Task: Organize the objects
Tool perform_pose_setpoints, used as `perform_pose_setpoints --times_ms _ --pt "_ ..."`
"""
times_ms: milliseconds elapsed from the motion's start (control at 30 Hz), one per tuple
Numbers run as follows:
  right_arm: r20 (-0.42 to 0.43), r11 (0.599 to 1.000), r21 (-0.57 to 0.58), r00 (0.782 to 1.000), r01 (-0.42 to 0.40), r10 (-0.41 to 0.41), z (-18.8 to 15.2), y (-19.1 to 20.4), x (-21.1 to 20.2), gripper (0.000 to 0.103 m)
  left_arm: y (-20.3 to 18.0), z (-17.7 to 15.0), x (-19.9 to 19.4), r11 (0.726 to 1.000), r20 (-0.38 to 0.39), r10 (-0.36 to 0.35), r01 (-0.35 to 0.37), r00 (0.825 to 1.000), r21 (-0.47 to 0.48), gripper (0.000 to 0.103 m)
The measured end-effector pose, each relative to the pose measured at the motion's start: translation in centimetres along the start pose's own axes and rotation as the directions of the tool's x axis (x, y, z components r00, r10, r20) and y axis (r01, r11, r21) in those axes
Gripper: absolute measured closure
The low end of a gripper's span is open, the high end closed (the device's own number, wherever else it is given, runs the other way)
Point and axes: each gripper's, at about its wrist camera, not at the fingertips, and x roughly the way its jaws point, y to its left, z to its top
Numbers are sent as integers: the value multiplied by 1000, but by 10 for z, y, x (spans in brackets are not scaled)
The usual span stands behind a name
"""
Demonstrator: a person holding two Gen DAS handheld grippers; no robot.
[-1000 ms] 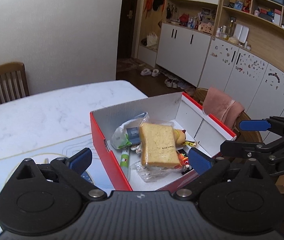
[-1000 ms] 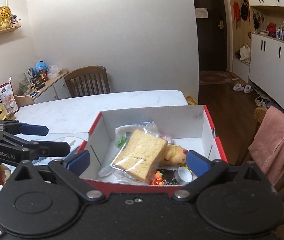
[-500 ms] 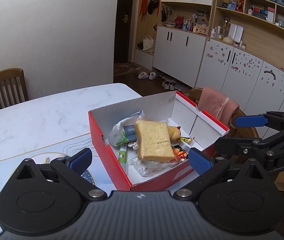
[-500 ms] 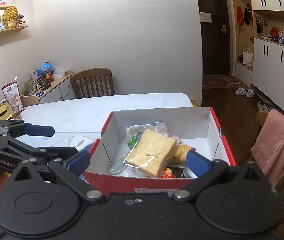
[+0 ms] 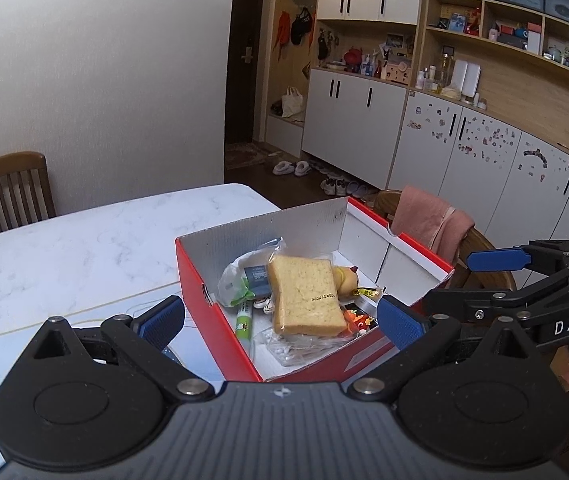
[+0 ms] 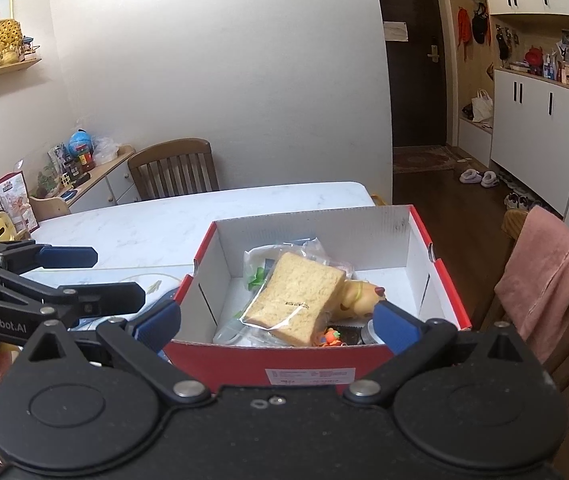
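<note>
Both the left gripper (image 5: pixel 280 318) and the right gripper (image 6: pixel 277 320) hang spread and empty before the red box (image 6: pixel 312 364) on the desk (image 5: pixel 84 240). At 12 o'clock inside, the bagged bread slice (image 6: pixel 294 298) tops loose clutter; its slick wrap could slip from a pinch.

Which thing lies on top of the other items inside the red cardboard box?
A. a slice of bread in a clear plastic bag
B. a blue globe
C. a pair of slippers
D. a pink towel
A: the slice of bread in a clear plastic bag rests over the other items inside the red cardboard box, in both wrist views.
</note>
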Motion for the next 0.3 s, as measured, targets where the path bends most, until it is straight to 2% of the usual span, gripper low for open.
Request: perform_pose_setpoints --times_ms 300 --pt "-10 1000 9 1000 6 -6 -2 2 1 0 3 1 -1 1000 0 -25 25 1000 -11 0"
